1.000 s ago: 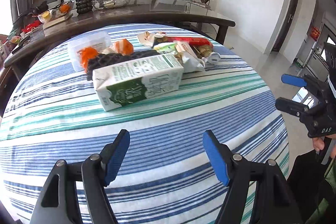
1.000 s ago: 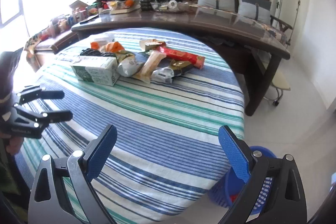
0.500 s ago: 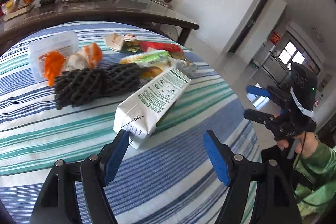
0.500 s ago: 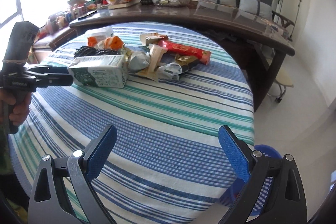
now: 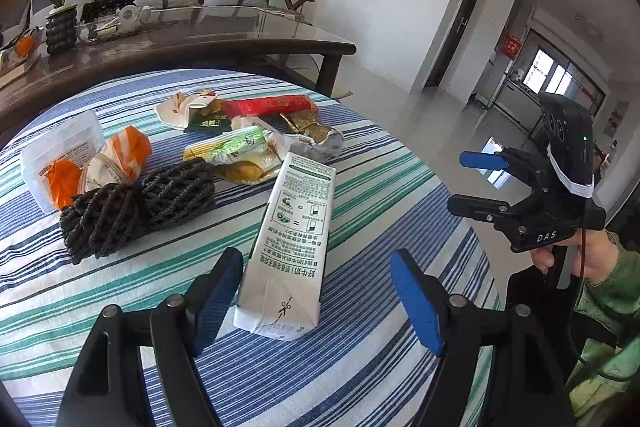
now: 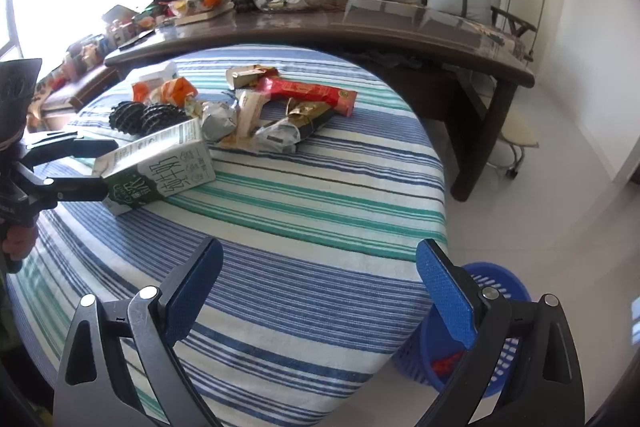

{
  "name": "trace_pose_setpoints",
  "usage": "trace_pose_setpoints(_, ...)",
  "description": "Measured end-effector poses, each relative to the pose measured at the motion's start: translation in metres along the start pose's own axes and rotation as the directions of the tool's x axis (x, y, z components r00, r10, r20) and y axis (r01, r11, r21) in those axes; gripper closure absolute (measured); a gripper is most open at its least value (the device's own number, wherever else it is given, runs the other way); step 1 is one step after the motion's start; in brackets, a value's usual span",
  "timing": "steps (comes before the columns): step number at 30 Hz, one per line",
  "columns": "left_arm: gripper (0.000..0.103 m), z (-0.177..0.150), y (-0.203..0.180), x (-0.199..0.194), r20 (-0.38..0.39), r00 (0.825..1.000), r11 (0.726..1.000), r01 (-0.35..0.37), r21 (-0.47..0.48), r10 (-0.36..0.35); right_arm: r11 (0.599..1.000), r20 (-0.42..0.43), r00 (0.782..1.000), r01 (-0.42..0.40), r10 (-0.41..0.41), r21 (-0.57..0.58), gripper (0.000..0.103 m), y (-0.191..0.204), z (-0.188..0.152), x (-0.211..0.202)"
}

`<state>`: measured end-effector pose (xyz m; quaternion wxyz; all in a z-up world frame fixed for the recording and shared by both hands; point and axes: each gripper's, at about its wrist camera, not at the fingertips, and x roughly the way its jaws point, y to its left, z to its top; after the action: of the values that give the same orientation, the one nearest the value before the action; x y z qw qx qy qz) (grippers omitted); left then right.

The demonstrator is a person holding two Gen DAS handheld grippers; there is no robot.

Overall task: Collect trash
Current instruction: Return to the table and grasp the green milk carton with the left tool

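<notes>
Lying on the striped tablecloth, the milk carton has its near end between the two blue pads of the left gripper. The jaws of this gripper are opening; the left pad is just beside the carton wall, and the right pad stands clearly apart from it. In the right wrist view the same carton sits between the black fingers at the left edge. The right gripper hangs over the bare cloth with wide jaws and nothing between them. Behind the carton lies a heap of trash: a black foam net, a red wrapper and an orange bag. A blue basket stands on the floor beside the table.
</notes>
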<state>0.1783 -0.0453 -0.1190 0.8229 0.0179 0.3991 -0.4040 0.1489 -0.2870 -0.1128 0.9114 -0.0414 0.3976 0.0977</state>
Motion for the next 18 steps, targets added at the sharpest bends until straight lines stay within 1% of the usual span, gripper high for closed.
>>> trace_pose_setpoints(2,0.025,-0.004,-0.018,0.002,-0.029,0.998,0.995,0.056,0.078,-0.054,1.000,-0.001,1.000,0.008,-0.008,-0.008,0.005,-0.001,-0.001,0.001)
trace_pose_setpoints(4,0.025,-0.011,-0.038,0.001,-0.054,0.993,0.981,0.115,0.159,-0.108,1.000,-0.002,1.000,0.012,-0.012,-0.007,0.005,-0.003,-0.001,0.001)
trace_pose_setpoints(5,0.025,-0.013,-0.043,0.000,-0.059,0.989,0.974,0.145,0.175,-0.136,1.000,-0.002,1.000,0.013,-0.013,0.002,0.005,-0.005,-0.001,0.001)
trace_pose_setpoints(7,0.025,-0.013,-0.046,-0.003,-0.036,0.987,0.972,0.163,0.167,-0.159,1.000,-0.004,1.000,0.007,-0.006,0.030,0.005,-0.011,0.000,0.002)
trace_pose_setpoints(8,0.025,-0.011,-0.043,-0.004,-0.015,0.988,0.977,0.155,0.147,-0.155,0.999,-0.005,1.000,0.003,-0.003,0.046,0.005,-0.015,0.000,0.002)
trace_pose_setpoints(9,0.025,-0.008,-0.038,-0.004,0.007,0.991,0.984,0.134,0.118,-0.136,0.998,-0.008,1.000,0.001,-0.001,0.060,0.005,-0.018,0.000,0.002)
trace_pose_setpoints(11,0.025,-0.003,-0.025,-0.002,0.039,0.997,0.997,0.070,0.040,-0.072,0.997,-0.013,1.000,0.004,-0.003,0.079,0.005,-0.022,0.000,0.003)
trace_pose_setpoints(12,0.025,-0.003,-0.020,0.002,0.039,0.998,0.999,0.040,-0.006,-0.040,0.997,-0.015,1.000,0.006,-0.005,0.082,0.005,-0.023,0.000,0.004)
trace_pose_setpoints(15,0.025,-0.002,-0.018,0.017,-0.012,1.000,0.993,-0.004,-0.115,0.002,0.997,-0.014,1.000,0.015,-0.014,0.074,0.005,-0.022,0.001,0.005)
trace_pose_setpoints(16,0.025,-0.001,-0.023,0.023,-0.028,0.999,0.991,-0.030,-0.130,0.027,0.997,-0.013,1.000,0.021,-0.020,0.070,0.005,-0.021,0.002,0.006)
trace_pose_setpoints(18,0.025,0.001,-0.038,0.034,-0.047,0.996,0.988,-0.087,-0.126,0.082,0.997,-0.015,0.999,0.037,-0.036,0.072,0.005,-0.021,0.003,0.009)
